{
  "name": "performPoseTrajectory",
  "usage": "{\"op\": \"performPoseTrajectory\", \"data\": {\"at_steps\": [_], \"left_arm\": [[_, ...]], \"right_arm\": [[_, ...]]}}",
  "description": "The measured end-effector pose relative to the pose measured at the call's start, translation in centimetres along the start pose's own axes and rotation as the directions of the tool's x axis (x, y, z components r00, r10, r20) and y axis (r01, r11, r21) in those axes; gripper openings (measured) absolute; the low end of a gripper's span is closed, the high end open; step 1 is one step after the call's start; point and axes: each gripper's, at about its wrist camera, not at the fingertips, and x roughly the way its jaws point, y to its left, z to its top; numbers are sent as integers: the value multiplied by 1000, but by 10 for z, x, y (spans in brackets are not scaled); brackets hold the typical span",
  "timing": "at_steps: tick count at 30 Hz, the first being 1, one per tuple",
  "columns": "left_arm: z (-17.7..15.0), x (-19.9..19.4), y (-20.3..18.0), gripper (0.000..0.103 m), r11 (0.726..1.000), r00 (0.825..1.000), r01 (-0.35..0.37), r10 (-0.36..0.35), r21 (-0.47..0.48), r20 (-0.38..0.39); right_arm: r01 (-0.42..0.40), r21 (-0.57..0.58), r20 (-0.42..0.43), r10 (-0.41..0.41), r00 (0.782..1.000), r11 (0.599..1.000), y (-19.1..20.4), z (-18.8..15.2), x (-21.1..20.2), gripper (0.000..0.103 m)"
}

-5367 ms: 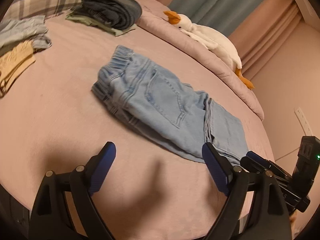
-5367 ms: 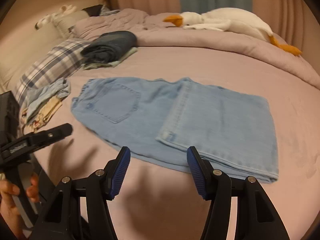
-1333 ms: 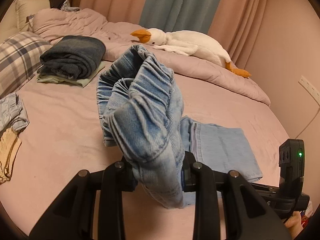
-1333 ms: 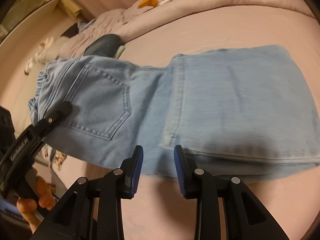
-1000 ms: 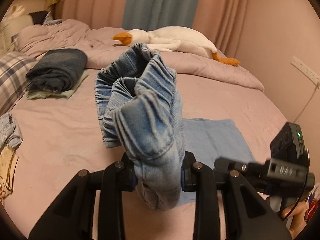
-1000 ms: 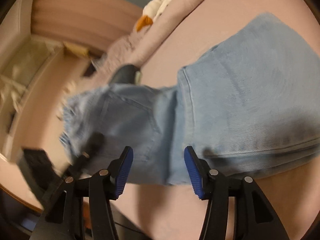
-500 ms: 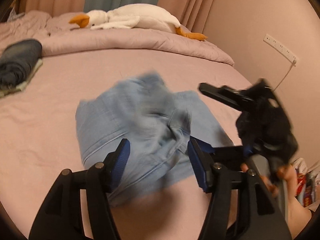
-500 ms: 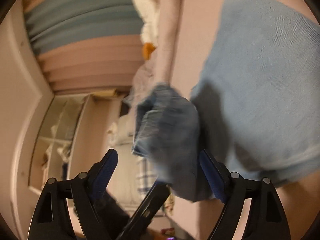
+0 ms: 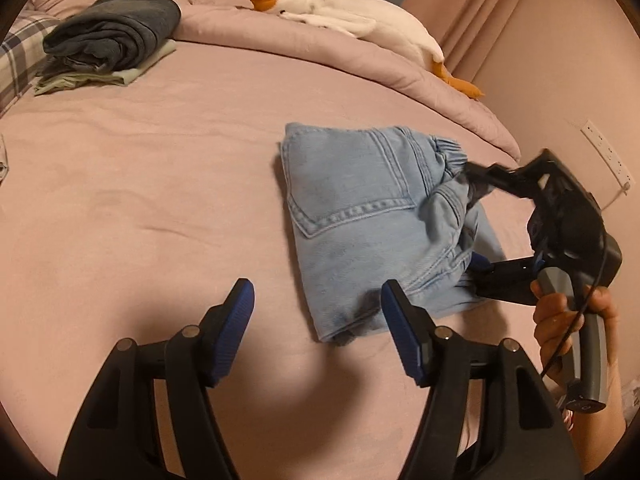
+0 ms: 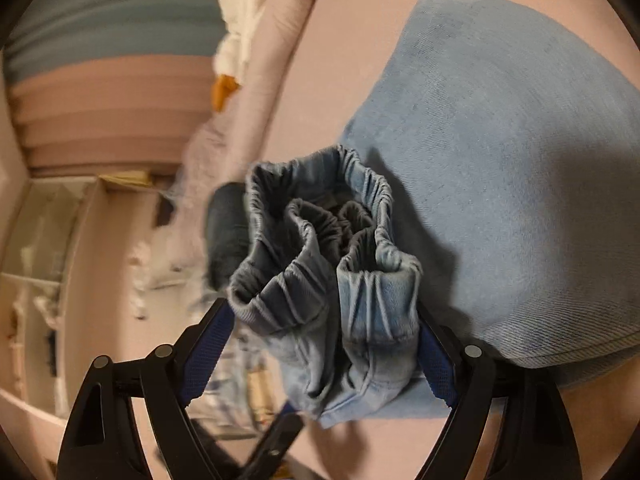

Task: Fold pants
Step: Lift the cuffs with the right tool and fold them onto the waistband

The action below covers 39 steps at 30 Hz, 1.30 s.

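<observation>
The light blue jeans (image 9: 360, 216) lie folded into a compact block on the pink bed (image 9: 160, 184), back pocket up. My left gripper (image 9: 316, 320) is open and empty, just short of the near edge of the jeans. My right gripper (image 9: 476, 224) is at the right end of the jeans, one finger above the gathered waistband and one below. In the right wrist view the bunched elastic waistband (image 10: 332, 256) sits between my wide-open fingers (image 10: 324, 336), which do not clamp it. The folded legs (image 10: 512, 152) lie behind it.
A stack of dark folded clothes (image 9: 116, 36) lies at the back left by a plaid pillow (image 9: 16, 56). A white goose plush (image 9: 352, 12) rests on the rolled duvet at the back. The wall with a socket (image 9: 608, 156) is close on the right.
My left gripper carried the waistband end over onto the folded legs, opened and let go, then drew back. My right gripper opened wide and moved to the waistband at the right end.
</observation>
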Motion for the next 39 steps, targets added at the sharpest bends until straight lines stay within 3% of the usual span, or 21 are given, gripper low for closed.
{"op": "performPoseTrajectory", "data": {"at_steps": [2,6,8,14,23,29,39], "left_arm": [[-2,-7,-2,66,1000,1000,-7,7,10,14],[0,-16,-7,66,999,999,-27,25,41,46],[2,-17,-8,66,998,998,-36,33,55,56],[0,-26,-9,66,996,996,-49,43,76,79],[-3,-28,0,66,998,996,-49,46,47,72],[-5,-27,7,66,998,997,-53,52,14,63],[-7,-15,-3,66,998,999,-45,44,46,28]], "right_arm": [[68,-32,12,-67,998,997,7,1,4,83],[199,-158,74,-189,979,967,24,-2,5,60],[221,-211,95,-205,974,952,28,-4,3,52],[225,-324,124,-194,973,919,36,-10,-10,40],[176,-368,173,-119,978,913,48,-15,-43,39],[168,-363,263,-72,962,916,54,-5,-80,38],[209,-264,317,-120,941,942,13,9,-106,38]]}}
